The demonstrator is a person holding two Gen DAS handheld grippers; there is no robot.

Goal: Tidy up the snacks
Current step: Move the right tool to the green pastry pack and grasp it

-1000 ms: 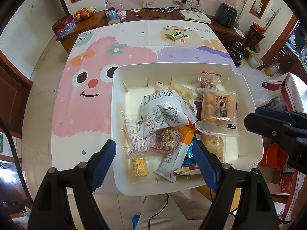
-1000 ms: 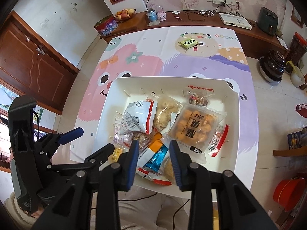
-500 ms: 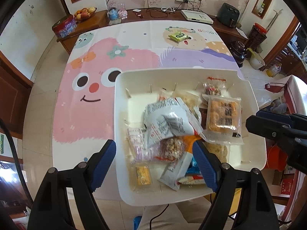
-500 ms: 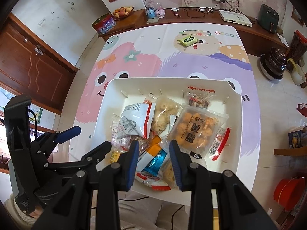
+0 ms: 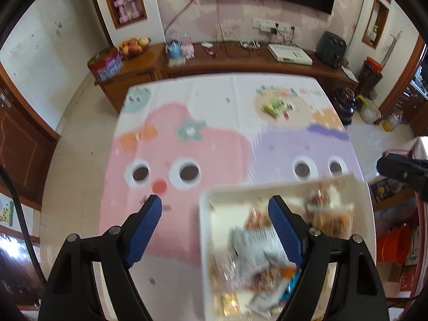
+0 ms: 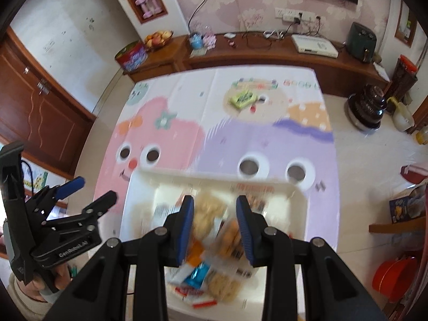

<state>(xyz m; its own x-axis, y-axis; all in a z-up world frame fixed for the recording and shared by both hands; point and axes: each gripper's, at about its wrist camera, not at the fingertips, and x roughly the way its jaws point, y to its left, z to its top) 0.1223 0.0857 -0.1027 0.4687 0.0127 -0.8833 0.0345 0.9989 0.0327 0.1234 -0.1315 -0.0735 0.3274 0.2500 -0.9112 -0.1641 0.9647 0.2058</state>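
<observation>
The white tray (image 6: 297, 187) of mixed snack packets (image 6: 207, 214) was found directly under and ahead of the right tongs (image 6: 215, 215), whose jaws stood partly apart with nothing gripped. From the left tongs (image 5: 215, 227), spread wide and empty, the tray lay off to the right, only the right pad over it; the right hand was judged nearer. A lone green packet (image 5: 276, 104) lay far ahead on the bench (image 5: 214, 101), long axis slanted. The left tongs were shown side-on only in the right view.
</observation>
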